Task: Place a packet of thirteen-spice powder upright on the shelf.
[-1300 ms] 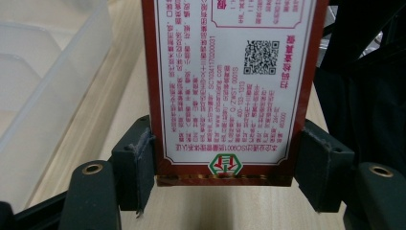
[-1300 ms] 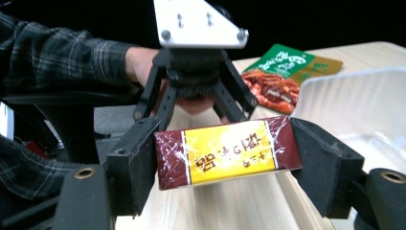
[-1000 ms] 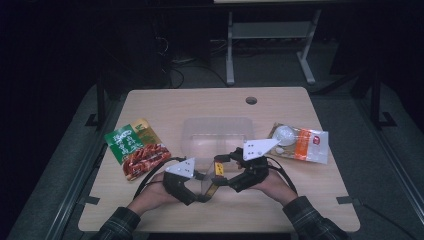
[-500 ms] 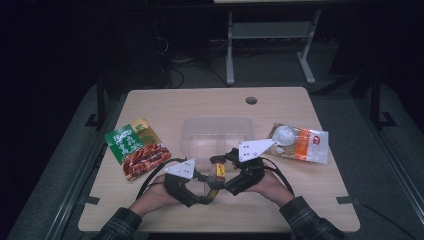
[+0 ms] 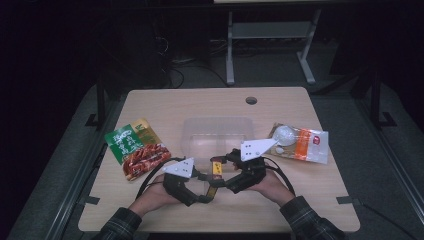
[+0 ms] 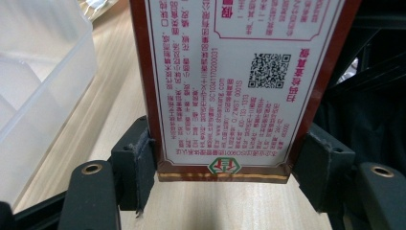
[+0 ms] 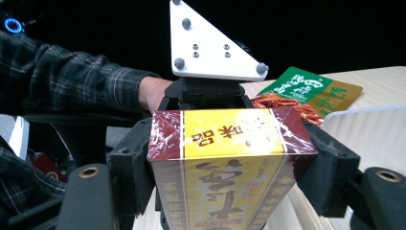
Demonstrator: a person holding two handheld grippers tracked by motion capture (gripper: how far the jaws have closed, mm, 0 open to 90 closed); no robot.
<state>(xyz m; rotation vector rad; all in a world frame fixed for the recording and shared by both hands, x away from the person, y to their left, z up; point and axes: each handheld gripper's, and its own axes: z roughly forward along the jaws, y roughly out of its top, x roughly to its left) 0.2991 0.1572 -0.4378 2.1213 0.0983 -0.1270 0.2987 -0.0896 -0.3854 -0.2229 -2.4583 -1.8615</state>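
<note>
High view had both grippers, left gripper (image 5: 202,176) and right gripper (image 5: 223,170), clamped on the yellow-and-maroon box (image 5: 216,167) at lower centre; right jaws just tightened, otherwise nothing moved.

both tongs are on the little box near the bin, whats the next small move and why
Probably open the left tongs a little and let the right tongs carry the box alone. In each gripper view the pads clamp the box's sides, so it is held from both ends, and the right jaws have just been closing on it. The clear bin sits just beyond, open-topped.
</note>
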